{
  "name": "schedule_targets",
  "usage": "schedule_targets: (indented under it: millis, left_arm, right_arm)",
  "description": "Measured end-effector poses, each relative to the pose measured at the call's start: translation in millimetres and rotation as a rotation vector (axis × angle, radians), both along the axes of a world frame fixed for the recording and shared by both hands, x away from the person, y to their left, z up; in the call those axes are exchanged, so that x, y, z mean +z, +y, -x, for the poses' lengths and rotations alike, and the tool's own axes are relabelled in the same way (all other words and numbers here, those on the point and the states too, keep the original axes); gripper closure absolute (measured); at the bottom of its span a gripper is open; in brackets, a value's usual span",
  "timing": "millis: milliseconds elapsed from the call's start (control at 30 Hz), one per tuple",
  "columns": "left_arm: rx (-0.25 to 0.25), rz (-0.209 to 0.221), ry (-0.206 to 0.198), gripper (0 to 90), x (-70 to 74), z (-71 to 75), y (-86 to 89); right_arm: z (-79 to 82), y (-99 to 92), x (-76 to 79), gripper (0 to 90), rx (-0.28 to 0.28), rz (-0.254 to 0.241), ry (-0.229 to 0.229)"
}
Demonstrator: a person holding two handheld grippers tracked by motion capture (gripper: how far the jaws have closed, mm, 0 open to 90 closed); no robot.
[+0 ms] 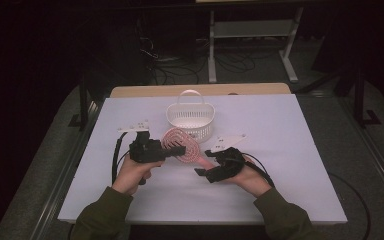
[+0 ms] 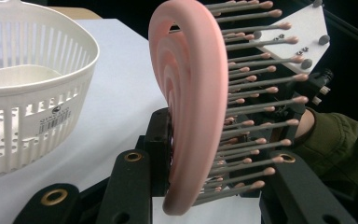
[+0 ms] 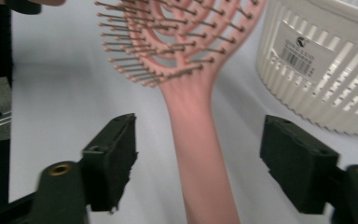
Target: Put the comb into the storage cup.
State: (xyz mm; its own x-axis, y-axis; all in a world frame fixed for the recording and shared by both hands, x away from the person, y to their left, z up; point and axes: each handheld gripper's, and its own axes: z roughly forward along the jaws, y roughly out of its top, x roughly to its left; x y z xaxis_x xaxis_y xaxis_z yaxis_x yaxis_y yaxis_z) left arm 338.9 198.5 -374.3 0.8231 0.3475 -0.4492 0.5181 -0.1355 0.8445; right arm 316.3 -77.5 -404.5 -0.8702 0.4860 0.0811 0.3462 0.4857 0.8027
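A pink hairbrush [image 1: 182, 142] is held above the white table cover, just in front of a white slotted basket [image 1: 190, 117]. My left gripper [image 1: 179, 149] is shut on the brush's head; in the left gripper view the pink head [image 2: 191, 93] stands on edge between the jaws of the left gripper [image 2: 219, 158], bristles pointing right. My right gripper [image 1: 204, 162] is open around the handle. In the right gripper view the handle [image 3: 200, 140] runs up the middle of the right gripper [image 3: 200, 163], with a gap to each pad.
The basket [image 2: 28, 116] [image 3: 326, 70] has a hoop handle and looks empty inside. The white table cover [image 1: 280, 165] spreads wide to the right and front. Beyond the table's far edge are a dark floor, cables and a metal stand [image 1: 252, 30].
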Motion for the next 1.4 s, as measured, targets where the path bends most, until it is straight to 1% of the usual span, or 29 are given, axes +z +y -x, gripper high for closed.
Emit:
schedule_targets:
  millis: [33,67,100,133,167,200,267,300,433,533,700,767,900,1100,1133,1267,1400]
  left_arm:
    - [0.0,0.0,0.0,65.2,0.0,0.0,0.0]
    - [0.002,0.001,0.0,65.2,-0.1,-0.6,1.8]
    - [0.002,0.001,0.0,65.2,-0.1,-0.6,1.8]
    - [0.007,0.008,0.002,65.1,0.2,-0.6,3.2]
    - [0.007,0.008,0.002,65.1,0.2,-0.6,3.2]
    - [0.012,0.009,0.001,65.1,0.6,-0.7,4.7]
    - [0.014,0.009,0.001,65.1,0.8,-0.8,5.4]
    - [0.015,0.009,-0.003,65.1,1.0,-1.0,6.9]
    - [0.021,0.008,-0.007,65.1,1.5,-1.5,9.6]
    - [0.025,0.014,-0.006,65.1,1.8,-1.7,11.5]
    - [0.029,0.015,-0.007,65.1,2.1,-2.4,14.1]
    - [0.029,0.015,-0.007,65.1,2.3,-2.4,14.4]
    - [0.034,0.019,-0.009,65.1,2.5,-2.7,16.2]
    - [0.039,0.024,-0.008,65.1,3.4,-2.8,18.6]
    - [0.04,0.026,-0.007,65.1,3.7,-2.9,19.6]
    - [0.043,0.029,-0.011,65.2,4.1,-3.2,20.8]
    - [0.043,0.033,-0.011,65.2,4.7,-3.3,21.8]
  right_arm:
    - [0.0,0.0,0.0,24.3,0.0,0.0,0.0]
    - [-0.3,-0.5,-0.4,20.8,-0.015,0.009,-0.005]
    - [-0.3,-0.5,-0.4,20.8,-0.015,0.009,-0.005]
    - [-1.1,-1.5,-0.5,18.2,-0.026,0.002,0.0]
    - [-1.1,-1.5,-0.5,18.2,-0.026,0.002,0.0]
    - [-2.2,-2.9,-0.5,15.1,-0.043,-0.009,0.006]
    - [-3.3,-3.6,-0.7,13.7,-0.047,-0.013,0.006]
    - [-4.4,-5.4,-1.7,12.7,-0.058,-0.022,0.019]
    - [-4.8,-9.6,-3.4,7.7,-0.07,-0.026,0.023]
    - [-4.2,-13.2,-4.5,5.9,-0.075,-0.025,0.024]
    - [-3.8,-20.4,-8.7,4.4,-0.092,-0.014,0.026]
    - [-2.3,-23.2,-10.0,4.3,-0.1,-0.018,0.029]
    - [1.0,-28.4,-12.1,3.9,-0.099,-0.011,0.025]
    - [3.9,-33.7,-13.2,3.8,-0.11,-0.018,0.025]
    - [6.0,-37.0,-14.5,3.8,-0.121,-0.016,0.029]
    - [8.4,-46.2,-16.2,3.8,-0.136,-0.015,0.029]
    - [11.3,-54.2,-17.5,3.8,-0.156,-0.023,0.029]
